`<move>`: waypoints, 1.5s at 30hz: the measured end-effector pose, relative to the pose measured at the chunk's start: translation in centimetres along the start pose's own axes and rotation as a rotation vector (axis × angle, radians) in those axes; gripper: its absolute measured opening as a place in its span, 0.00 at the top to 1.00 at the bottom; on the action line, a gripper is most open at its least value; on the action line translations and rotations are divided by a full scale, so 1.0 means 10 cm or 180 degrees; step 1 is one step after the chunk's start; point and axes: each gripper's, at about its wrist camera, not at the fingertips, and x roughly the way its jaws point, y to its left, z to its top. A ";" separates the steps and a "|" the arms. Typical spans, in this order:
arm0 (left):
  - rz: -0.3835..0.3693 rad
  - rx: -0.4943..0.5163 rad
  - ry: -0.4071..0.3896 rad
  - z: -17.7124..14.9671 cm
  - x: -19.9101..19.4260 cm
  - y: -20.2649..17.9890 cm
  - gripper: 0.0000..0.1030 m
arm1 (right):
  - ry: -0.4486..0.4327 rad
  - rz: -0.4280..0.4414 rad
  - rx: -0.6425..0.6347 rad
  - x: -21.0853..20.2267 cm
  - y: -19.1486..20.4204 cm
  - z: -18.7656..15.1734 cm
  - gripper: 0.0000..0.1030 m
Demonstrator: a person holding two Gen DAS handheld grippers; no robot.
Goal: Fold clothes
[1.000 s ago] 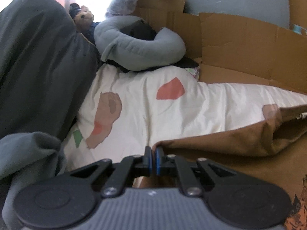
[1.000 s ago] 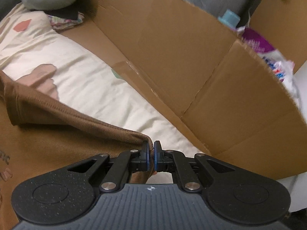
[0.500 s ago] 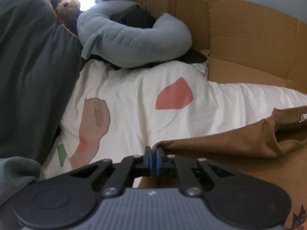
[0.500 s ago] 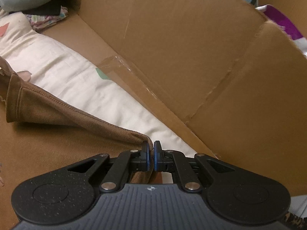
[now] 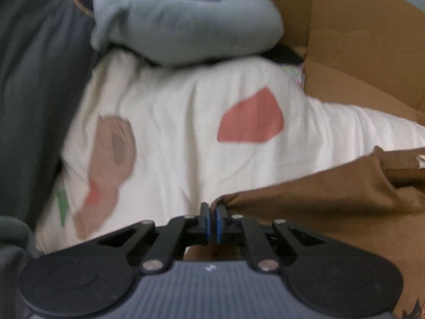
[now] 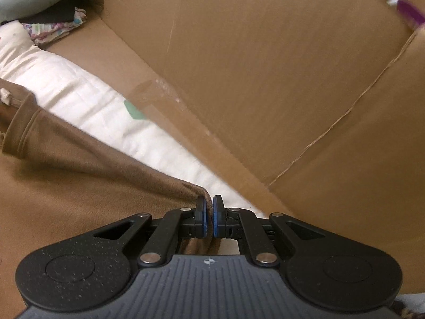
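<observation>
1. The brown garment (image 5: 332, 194) fills the lower right of the left wrist view and the lower left of the right wrist view (image 6: 79, 186). Its folded upper edge runs across the cream bedding.
2. A ribbed cuff or hem (image 6: 24, 133) shows at the left edge of the right wrist view, with a small white tag (image 6: 5, 96) near it.
3. The left claw (image 5: 212, 219) is clamped on a corner of the brown garment at bottom centre of its frame, blue pads nearly together with cloth pinched between.
4. The right claw (image 6: 208, 219) is likewise clamped on a garment corner at bottom centre, brown fabric bunched between its pads.
5. Under the garment lies a cream duvet (image 5: 186, 138) printed with a red patch (image 5: 252, 119) and a tan shape (image 5: 111, 148).
6. A grey U-shaped pillow (image 5: 186, 24) rests at the upper middle of the left view, dark grey fabric (image 5: 34, 79) along its left side.
7. Flattened cardboard (image 6: 265, 66) covers the upper right of the right view, meeting the duvet's edge; a small patterned cloth (image 6: 55, 26) sits at upper left.
</observation>
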 end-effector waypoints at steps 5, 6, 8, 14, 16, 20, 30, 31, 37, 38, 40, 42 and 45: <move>-0.0082 -0.0025 0.0157 0.04 0.01 0.02 0.89 | 0.0018 0.0068 0.0189 0.03 -0.06 -0.01 0.75; -0.0118 0.0015 0.0126 0.05 -0.05 0.04 0.89 | -0.0007 0.0098 0.0213 -0.01 -0.08 0.00 0.72; -0.0191 0.0099 0.0057 0.08 -0.17 0.07 0.88 | -0.0083 0.0171 0.0225 -0.12 -0.11 0.02 0.67; -0.0428 0.0257 -0.0233 0.27 -0.38 0.04 0.88 | -0.0397 0.0383 0.0099 -0.35 -0.04 0.20 0.65; -0.0441 0.0346 -0.0251 0.34 -0.33 -0.09 0.88 | -0.0448 0.0433 0.0062 -0.34 0.04 0.30 0.65; -0.0549 0.0451 -0.0277 0.37 -0.22 -0.37 0.88 | -0.0530 0.0548 -0.0039 -0.26 0.28 0.44 0.60; -0.0799 0.0755 -0.0254 0.24 0.05 -0.84 0.88 | -0.0604 0.0684 -0.0540 0.01 0.92 0.49 0.60; -0.0801 0.0820 -0.0255 0.21 0.06 -0.88 0.88 | -0.0610 0.0685 -0.0599 0.03 0.96 0.49 0.60; -0.0918 0.1117 -0.0203 0.10 0.08 -1.02 0.88 | -0.0529 0.0833 -0.0682 0.12 1.06 0.49 0.58; -0.0926 0.1156 -0.0218 0.09 0.08 -1.04 0.88 | -0.0505 0.0863 -0.0718 0.13 1.08 0.48 0.52; -0.0950 0.1228 -0.0255 0.08 0.06 -1.06 0.87 | -0.0496 0.0907 -0.0827 0.14 1.11 0.45 0.48; -0.0993 0.1260 -0.0306 0.10 0.04 -1.07 0.83 | -0.0506 0.0916 -0.0895 0.12 1.10 0.45 0.47; -0.1024 0.1303 -0.0399 0.16 -0.01 -1.07 0.81 | -0.0518 0.0956 -0.0946 0.11 1.07 0.48 0.47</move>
